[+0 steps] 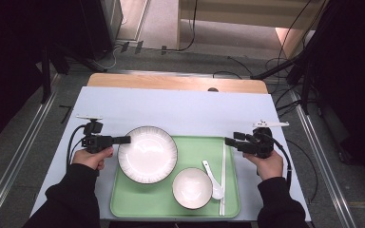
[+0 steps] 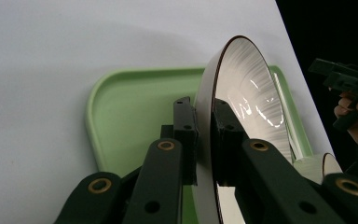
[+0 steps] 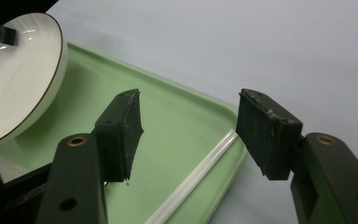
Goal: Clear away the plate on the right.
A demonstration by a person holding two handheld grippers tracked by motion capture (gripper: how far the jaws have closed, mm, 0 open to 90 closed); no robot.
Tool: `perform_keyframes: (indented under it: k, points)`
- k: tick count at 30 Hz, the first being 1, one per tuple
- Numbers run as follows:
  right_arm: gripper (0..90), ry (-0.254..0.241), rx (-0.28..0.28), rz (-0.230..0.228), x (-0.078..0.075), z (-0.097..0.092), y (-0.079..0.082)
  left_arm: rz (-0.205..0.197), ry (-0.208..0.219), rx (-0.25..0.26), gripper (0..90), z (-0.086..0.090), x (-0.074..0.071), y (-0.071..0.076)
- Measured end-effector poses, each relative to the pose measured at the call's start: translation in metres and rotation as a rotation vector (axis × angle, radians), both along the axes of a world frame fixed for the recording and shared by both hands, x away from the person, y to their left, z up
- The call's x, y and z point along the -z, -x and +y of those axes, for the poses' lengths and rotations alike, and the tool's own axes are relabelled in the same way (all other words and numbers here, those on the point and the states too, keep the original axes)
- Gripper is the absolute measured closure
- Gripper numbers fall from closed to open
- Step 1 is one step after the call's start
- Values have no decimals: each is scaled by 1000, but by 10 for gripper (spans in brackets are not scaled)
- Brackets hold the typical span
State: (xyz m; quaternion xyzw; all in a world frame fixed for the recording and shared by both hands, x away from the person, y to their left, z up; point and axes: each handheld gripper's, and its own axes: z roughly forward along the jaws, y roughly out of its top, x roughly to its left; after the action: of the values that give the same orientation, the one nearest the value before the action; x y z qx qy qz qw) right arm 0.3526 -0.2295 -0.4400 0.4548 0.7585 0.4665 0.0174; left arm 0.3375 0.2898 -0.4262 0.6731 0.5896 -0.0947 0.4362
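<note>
A white plate [image 1: 147,154] with a dark rim sits over the left part of the green tray [image 1: 197,147]. My left gripper [image 1: 127,139] is shut on the plate's left rim. In the left gripper view the jaws of the left gripper [image 2: 205,121] pinch the rim of the plate [image 2: 247,93] from both sides. My right gripper [image 1: 228,141] hovers at the tray's right edge, open with nothing between its jaws. In the right gripper view the open right gripper [image 3: 189,126] straddles the corner of the tray [image 3: 177,121], above the white chopsticks [image 3: 200,172].
A small white bowl [image 1: 192,188] stands at the tray's front, with a white spoon [image 1: 212,178] and the chopsticks [image 1: 224,175] to its right. The tray lies on a pale blue table sheet [image 1: 180,109]. Cables trail from both grippers.
</note>
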Motion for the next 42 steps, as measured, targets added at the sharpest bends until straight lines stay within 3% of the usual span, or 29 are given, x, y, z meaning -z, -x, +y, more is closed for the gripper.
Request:
perform_keyframes:
  k: [17,28,30,32,38,42]
  points:
    - [414,-6,-16,-23,-3,-10,14,27,-41,51,849,-8,17,6]
    - [395,-5,1,-22,-1,-15,15,8,-102,70,859,-10,26,6]
    - [396,0,9,-23,-2,-15,16,-6,-130,77,851,-12,26,7]
    - [395,10,8,-31,-2,-15,16,-26,-185,90,835,-15,27,8]
    - [377,7,1,-34,-3,-15,17,-109,-203,97,778,-14,22,12]
    - [373,7,-6,-38,-4,-17,19,-175,-233,105,678,-13,16,16]
